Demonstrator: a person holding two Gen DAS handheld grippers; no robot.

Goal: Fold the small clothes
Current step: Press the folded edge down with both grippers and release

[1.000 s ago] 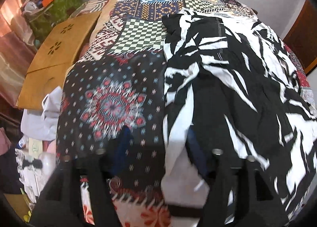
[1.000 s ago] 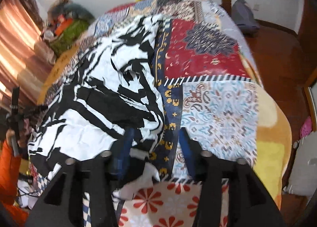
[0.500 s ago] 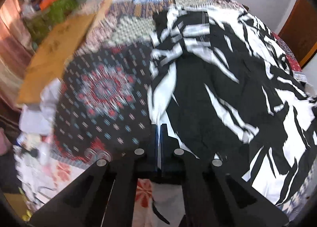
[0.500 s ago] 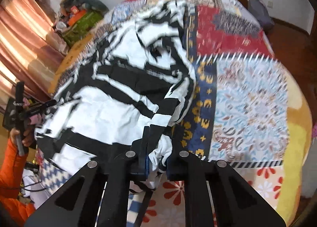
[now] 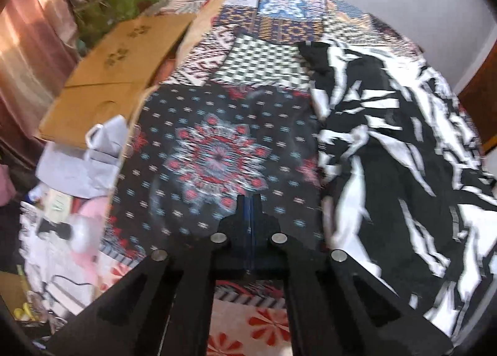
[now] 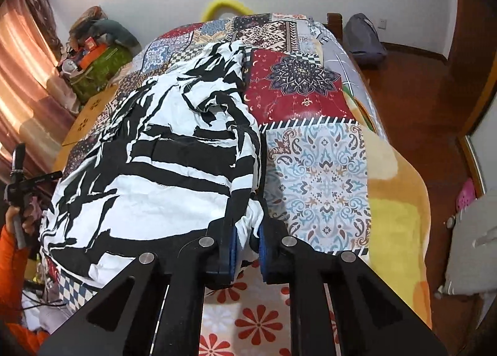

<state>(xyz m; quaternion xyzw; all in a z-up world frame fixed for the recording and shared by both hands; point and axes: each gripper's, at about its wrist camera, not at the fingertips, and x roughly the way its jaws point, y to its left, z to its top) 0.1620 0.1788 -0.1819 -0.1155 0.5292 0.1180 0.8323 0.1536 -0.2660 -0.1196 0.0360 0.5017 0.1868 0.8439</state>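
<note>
The right claw (image 6: 247, 239) clamps the black-and-white patterned cotton garment's (image 6: 174, 169) hem for folding, while the left claw (image 5: 249, 213) is pressed together, empty.

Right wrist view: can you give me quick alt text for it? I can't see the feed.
The right tool is shut on a bunched corner of the black-and-white garment, which lies spread over a patchwork bedspread. The garment covers the left side of the bed. At far left, an orange-sleeved hand grips the other tool's handle.

A patchwork-covered bed (image 6: 316, 169) carries a black-and-white garment (image 6: 161, 169).
</note>
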